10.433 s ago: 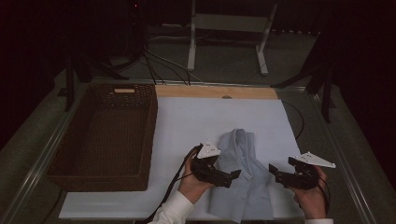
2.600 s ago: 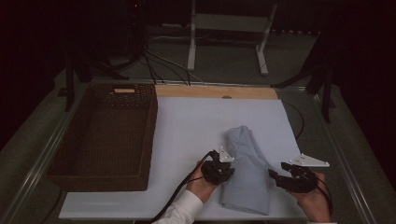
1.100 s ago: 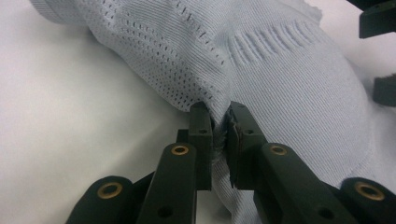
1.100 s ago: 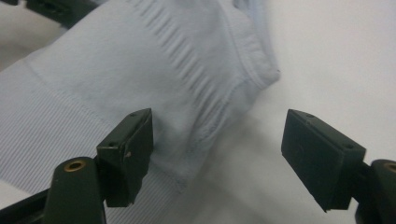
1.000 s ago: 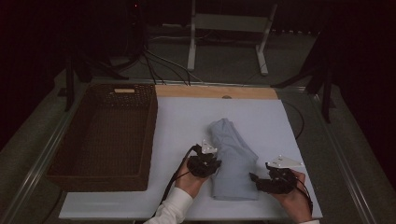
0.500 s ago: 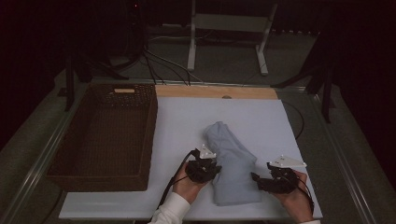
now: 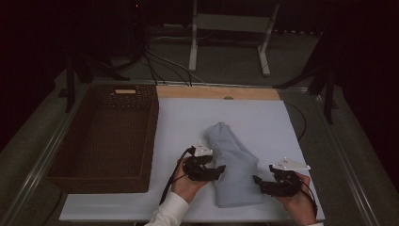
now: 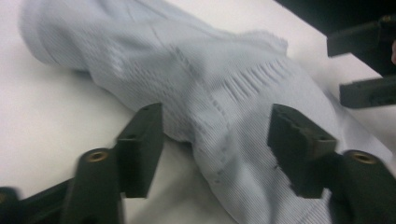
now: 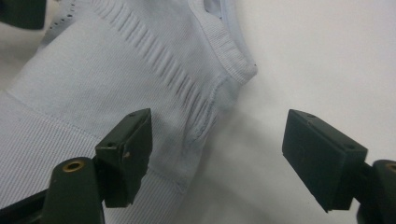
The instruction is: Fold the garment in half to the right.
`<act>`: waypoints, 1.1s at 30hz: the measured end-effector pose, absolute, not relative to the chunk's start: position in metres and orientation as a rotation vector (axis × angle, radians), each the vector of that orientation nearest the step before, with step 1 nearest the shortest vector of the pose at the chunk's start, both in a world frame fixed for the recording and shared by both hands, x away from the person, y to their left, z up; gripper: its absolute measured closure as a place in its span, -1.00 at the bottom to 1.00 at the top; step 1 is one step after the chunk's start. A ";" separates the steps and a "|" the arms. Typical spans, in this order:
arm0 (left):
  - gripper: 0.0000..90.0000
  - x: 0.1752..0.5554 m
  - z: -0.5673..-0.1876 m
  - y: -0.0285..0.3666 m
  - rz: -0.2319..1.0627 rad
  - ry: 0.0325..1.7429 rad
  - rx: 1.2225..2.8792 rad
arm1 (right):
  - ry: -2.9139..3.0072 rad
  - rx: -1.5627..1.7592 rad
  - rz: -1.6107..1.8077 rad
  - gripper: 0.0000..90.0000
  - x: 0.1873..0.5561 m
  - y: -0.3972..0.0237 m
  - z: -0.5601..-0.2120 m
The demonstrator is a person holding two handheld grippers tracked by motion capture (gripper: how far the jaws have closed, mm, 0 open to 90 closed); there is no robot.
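Where the high view looks down on the table (image 7: pixel 179 117), a folded pale blue sweater (image 7: pixel 233 165) lies on the white top, toward its near edge, between the two hands. The left gripper (image 7: pixel 220 169) sits at the sweater's left edge, and the right gripper (image 7: pixel 256 181) just off its right edge near the lower corner. A dark wicker basket (image 7: pixel 101 136) stands well apart at the left side of the table.

In the left gripper view, the left gripper (image 8: pixel 215 140) has just been opening; its jaws stand apart with a fold of the sweater (image 8: pixel 196 84) lying between them, and the pads do not press on the cloth. The knit shows ribbed lines and small eyelets. The other gripper's jaws show at the upper right, beyond the sweater's edge.

In the right gripper view, the right gripper (image 9: pixel 217 154) is spread wide and holds nothing. One jaw hangs over the sweater (image 9: pixel 116 70) near a ribbed seam, the other over the bare white table (image 9: pixel 317 56). The sweater's ribbed edge ends in a corner between and beyond the jaws.
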State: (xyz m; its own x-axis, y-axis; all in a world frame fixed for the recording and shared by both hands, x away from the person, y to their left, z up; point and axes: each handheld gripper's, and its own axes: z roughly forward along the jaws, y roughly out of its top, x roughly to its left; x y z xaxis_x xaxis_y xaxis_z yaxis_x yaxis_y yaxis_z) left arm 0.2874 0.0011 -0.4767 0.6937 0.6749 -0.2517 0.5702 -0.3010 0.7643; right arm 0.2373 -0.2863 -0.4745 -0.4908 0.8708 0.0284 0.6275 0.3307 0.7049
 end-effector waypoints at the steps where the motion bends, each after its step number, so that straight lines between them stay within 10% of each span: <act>1: -0.34 0.288 -0.476 0.002 0.146 0.956 1.986 | 2.245 1.335 0.957 -0.48 0.237 -0.286 -0.474; 14: -0.98 0.293 -0.461 0.003 0.166 0.874 1.947 | 2.221 1.370 1.025 -0.58 0.235 -0.290 -0.472; 33: -0.99 0.309 -0.450 0.010 0.171 0.831 1.881 | 2.204 1.393 1.078 -0.66 0.230 -0.293 -0.473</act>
